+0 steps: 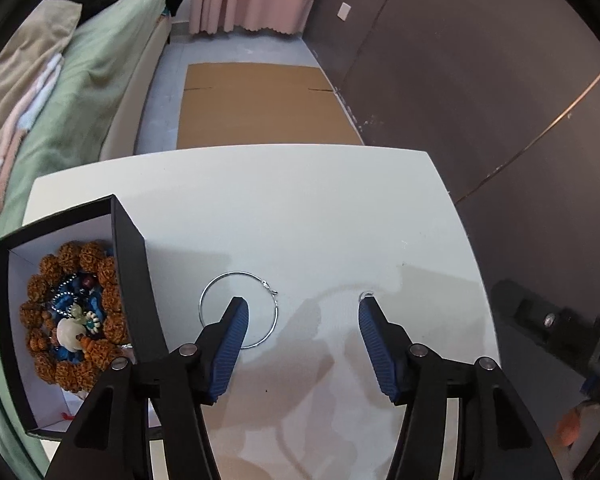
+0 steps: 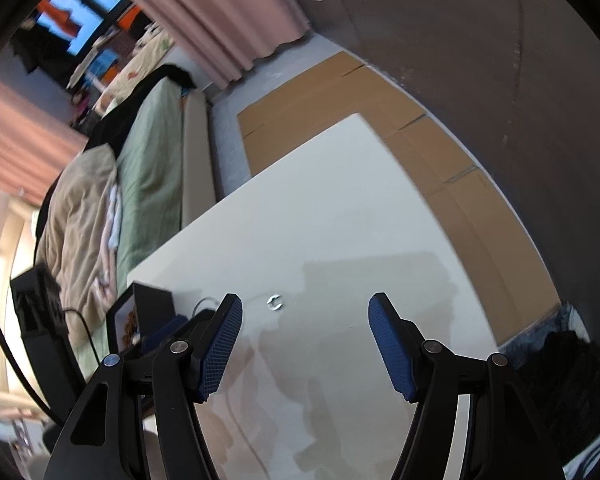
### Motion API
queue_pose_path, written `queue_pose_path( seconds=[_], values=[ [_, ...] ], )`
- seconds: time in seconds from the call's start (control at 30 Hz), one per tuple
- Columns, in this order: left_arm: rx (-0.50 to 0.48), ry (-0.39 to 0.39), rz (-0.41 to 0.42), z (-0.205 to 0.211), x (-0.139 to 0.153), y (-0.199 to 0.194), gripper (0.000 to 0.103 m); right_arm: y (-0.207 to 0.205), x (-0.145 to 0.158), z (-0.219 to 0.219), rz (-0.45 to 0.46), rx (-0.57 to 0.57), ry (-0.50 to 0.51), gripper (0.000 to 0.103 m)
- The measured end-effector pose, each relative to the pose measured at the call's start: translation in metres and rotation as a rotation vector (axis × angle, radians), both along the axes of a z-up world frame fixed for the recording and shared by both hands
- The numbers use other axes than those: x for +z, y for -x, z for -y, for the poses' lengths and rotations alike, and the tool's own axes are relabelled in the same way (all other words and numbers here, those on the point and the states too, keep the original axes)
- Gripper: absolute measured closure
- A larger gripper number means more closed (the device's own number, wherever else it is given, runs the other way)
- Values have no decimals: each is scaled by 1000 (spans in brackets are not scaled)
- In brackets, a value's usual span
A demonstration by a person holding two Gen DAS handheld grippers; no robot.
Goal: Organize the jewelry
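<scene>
A large silver hoop earring (image 1: pixel 220 280) lies on the white table (image 1: pixel 300 208), partly under my left gripper's left finger. My left gripper (image 1: pixel 302 308) is open and empty above it. A small silver ring-like piece (image 1: pixel 366 294) peeks out at the tip of its right finger and shows in the right wrist view (image 2: pixel 275 303). A black box (image 1: pixel 130 280) at the left holds a brown bead bracelet (image 1: pixel 80 256) and other jewelry. My right gripper (image 2: pixel 305 308) is open and empty, just before the small piece. The box also shows in the right wrist view (image 2: pixel 152 308).
A bed with a green cover (image 1: pixel 80 80) stands left of the table. Flat cardboard (image 1: pixel 260 104) lies on the floor beyond the table's far edge. A dark wall (image 1: pixel 480 80) runs along the right. The other gripper's black body (image 1: pixel 556 328) is at the table's right edge.
</scene>
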State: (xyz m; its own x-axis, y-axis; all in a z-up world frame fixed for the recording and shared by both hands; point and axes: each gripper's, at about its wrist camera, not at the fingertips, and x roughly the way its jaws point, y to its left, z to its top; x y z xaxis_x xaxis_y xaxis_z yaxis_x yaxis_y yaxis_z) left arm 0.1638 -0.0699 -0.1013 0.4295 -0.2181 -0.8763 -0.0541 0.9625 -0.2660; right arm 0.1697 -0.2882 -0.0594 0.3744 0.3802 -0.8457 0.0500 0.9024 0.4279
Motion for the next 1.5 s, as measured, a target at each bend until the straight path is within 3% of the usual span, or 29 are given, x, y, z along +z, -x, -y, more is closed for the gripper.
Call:
queue_pose_path(
  seconds=[0.1,0.17,0.33,0.43,0.6,0.77,0.93,1.1,1.2,1.5],
  values=[
    [-5,-23,11,5,0,2,47,-2,-2,12,-17,-50,-16,37],
    [-21,2,2,11,-2,1,59,-2,-3,20,-24,-74,-44,37],
    [-18,-29,7,21,-4,0,60,-3,-4,29,-33,-95,-73,37],
    [25,-56,-16,17,-14,-4,69,-4,-5,30,-38,-94,-81,37],
    [66,-77,-49,12,-28,-11,72,-5,-5,30,-43,-90,-83,37],
    [76,-117,-22,14,-28,-13,76,-5,-5,30,-45,-89,-84,37],
    [62,-192,-14,18,-29,-12,96,-6,-6,27,-51,-77,-78,37],
    [16,-177,-15,21,-30,-9,100,-6,-8,22,-55,-68,-71,37],
    [13,-112,-21,17,-29,-7,100,-7,-9,16,-58,-51,-63,37],
    [23,-44,71,4,6,3,103,-7,-11,7,-60,-18,-7,37]
  ],
)
